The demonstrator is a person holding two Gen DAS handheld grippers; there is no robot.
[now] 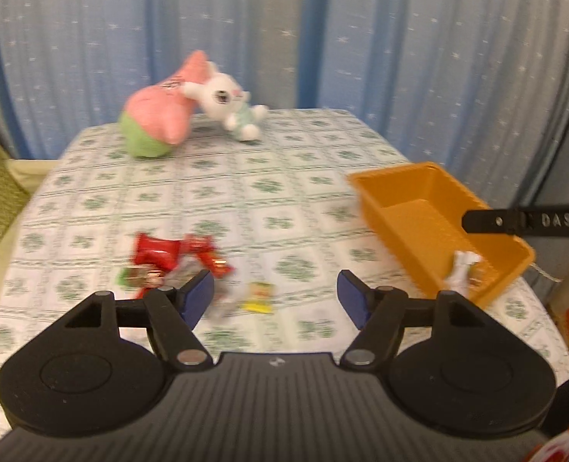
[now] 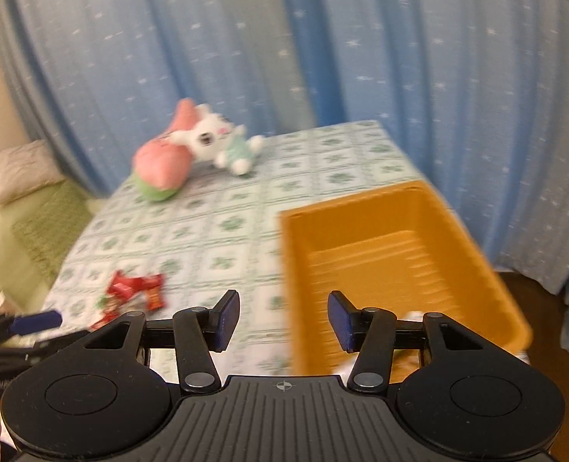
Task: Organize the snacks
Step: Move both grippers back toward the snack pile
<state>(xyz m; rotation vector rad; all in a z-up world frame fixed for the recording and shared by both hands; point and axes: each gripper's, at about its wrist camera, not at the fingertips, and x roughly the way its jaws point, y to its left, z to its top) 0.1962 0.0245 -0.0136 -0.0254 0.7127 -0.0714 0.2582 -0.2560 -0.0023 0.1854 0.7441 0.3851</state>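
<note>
Orange bin [image 2: 399, 269] at table's right edge, snacks [image 1: 172, 260] left, both grippers [image 1: 274, 296] [image 2: 283, 319] agape, empty.

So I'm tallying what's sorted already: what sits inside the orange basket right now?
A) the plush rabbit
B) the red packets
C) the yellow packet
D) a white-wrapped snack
D: a white-wrapped snack lies in the near end of the orange basket; the red packets and yellow packet are on the tablecloth.
</note>
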